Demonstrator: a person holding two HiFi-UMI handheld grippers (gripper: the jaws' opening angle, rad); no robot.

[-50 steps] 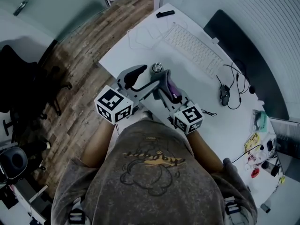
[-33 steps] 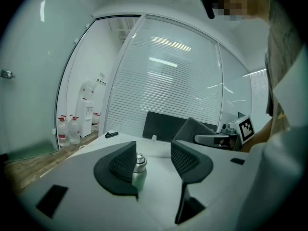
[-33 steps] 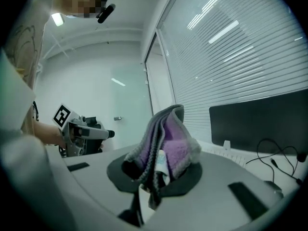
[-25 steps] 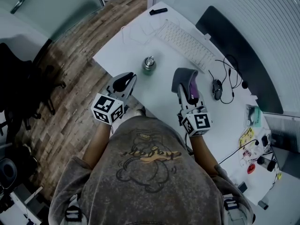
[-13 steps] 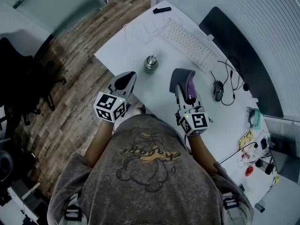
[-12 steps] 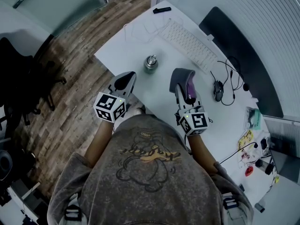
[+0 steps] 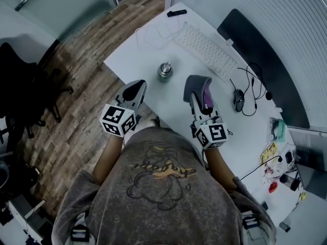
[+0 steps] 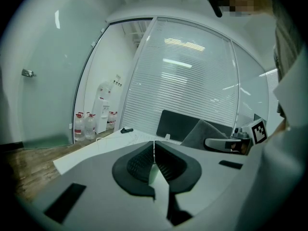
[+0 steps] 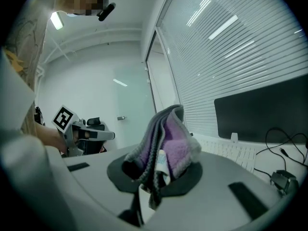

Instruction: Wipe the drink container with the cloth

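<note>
Head view and both gripper views of a person standing at a white table [image 7: 130, 60].

The left gripper [image 7: 138, 84] was held near the table's edge with its jaws closed together and nothing between them. The left gripper view showed the two dark pads [image 8: 142, 163] meeting along a thin line.

The right gripper [image 7: 199, 93] was clamped on the cloth [image 7: 196, 83], a folded piece that was grey outside and purple inside. The cloth rose from between the jaws and draped over the tips. In the right gripper view it [image 9: 166, 138] stood up as a rumpled fold, with a small white tag hanging at its lower edge.

The drink container [image 7: 165, 70], a small round metal vessel, stood upright on the table. It lay ahead of the two grippers and between them, somewhat nearer the left one. It was apart from both grippers and was not touching the cloth.

Farther along the table lay a white keyboard [image 7: 207, 48] and a dark mouse [image 7: 238, 100] with its cable. A dark monitor [image 7: 258, 55] stood behind them, and a small black object [image 7: 176, 13] rested near the far corner.
</note>
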